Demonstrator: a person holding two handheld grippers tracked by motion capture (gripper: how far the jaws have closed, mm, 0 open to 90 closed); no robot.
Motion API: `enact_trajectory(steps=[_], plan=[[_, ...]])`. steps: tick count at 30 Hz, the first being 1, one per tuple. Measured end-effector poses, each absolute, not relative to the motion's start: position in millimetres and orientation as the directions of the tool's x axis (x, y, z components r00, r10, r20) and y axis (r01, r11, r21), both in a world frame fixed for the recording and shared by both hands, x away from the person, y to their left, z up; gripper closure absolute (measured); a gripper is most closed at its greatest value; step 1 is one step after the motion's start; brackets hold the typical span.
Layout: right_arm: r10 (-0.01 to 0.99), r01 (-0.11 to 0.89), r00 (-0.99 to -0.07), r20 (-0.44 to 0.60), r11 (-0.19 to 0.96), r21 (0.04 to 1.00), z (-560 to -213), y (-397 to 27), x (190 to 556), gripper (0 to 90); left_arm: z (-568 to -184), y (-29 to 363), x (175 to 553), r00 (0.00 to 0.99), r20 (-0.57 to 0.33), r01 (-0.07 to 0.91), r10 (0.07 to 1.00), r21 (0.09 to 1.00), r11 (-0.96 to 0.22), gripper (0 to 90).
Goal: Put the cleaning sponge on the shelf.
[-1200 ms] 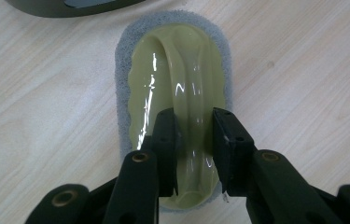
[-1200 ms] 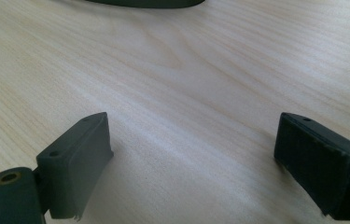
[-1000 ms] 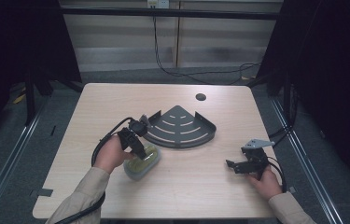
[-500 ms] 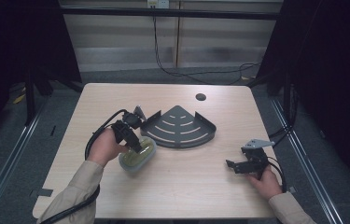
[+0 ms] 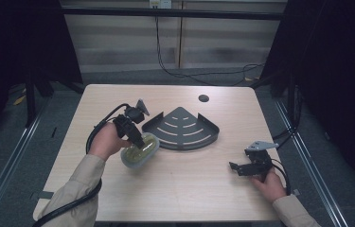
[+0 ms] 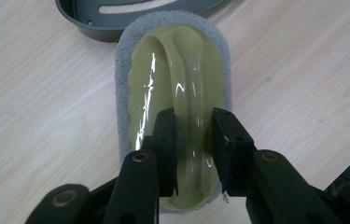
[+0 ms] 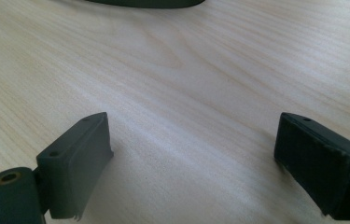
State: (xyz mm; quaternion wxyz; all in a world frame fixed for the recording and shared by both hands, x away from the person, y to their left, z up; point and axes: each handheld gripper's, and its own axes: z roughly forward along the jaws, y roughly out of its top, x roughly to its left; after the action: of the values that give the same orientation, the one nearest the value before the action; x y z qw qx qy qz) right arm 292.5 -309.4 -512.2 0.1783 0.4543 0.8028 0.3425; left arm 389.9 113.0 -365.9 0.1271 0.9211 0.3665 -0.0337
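My left gripper (image 6: 193, 140) clamps the scrubber (image 6: 175, 88) by its glossy, slippery rigid handle; soft, light pad. Right gripper (image 7: 193, 158) idles open.

One camera looks down from high over the whole table (image 5: 175, 189), and two ride close, sharing the dark tray's (image 6: 116, 28) near edge.

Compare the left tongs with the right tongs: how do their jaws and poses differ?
The left tongs are shut on the scrubber's handle; the right tongs stand open on nothing. The left tongs point down beside the corner rack; the right tongs lie low over bare table. Both have black jaws.
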Motion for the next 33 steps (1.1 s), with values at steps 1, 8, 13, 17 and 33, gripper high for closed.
enact_trajectory(steps=[1,8,13,17,33], plan=[[0.851,0.605,-0.525,0.023,0.354,0.713,-512.3,-309.5,292.7,10.4,-364.3,112.6,391.2,0.730,-0.158,0.683,0.665,0.209,-0.700,71.8],[0.850,0.603,-0.526,0.022,0.355,0.714,-512.3,-309.6,292.8,10.4,-355.4,108.3,399.0,0.729,-0.158,0.684,0.667,0.216,-0.697,71.9],[0.850,0.603,-0.527,0.023,0.355,0.714,-512.4,-309.6,292.8,10.4,-349.8,104.7,404.6,0.729,-0.156,0.683,0.666,0.217,-0.697,71.9],[0.850,0.604,-0.526,0.022,0.355,0.714,-512.3,-309.6,292.8,10.4,-346.6,102.0,409.6,0.731,-0.158,0.682,0.664,0.222,-0.697,71.8],[0.851,0.604,-0.525,0.021,0.355,0.714,-512.3,-309.6,292.8,10.4,-338.4,94.5,430.9,0.718,-0.146,0.694,0.681,0.233,-0.681,71.9]])
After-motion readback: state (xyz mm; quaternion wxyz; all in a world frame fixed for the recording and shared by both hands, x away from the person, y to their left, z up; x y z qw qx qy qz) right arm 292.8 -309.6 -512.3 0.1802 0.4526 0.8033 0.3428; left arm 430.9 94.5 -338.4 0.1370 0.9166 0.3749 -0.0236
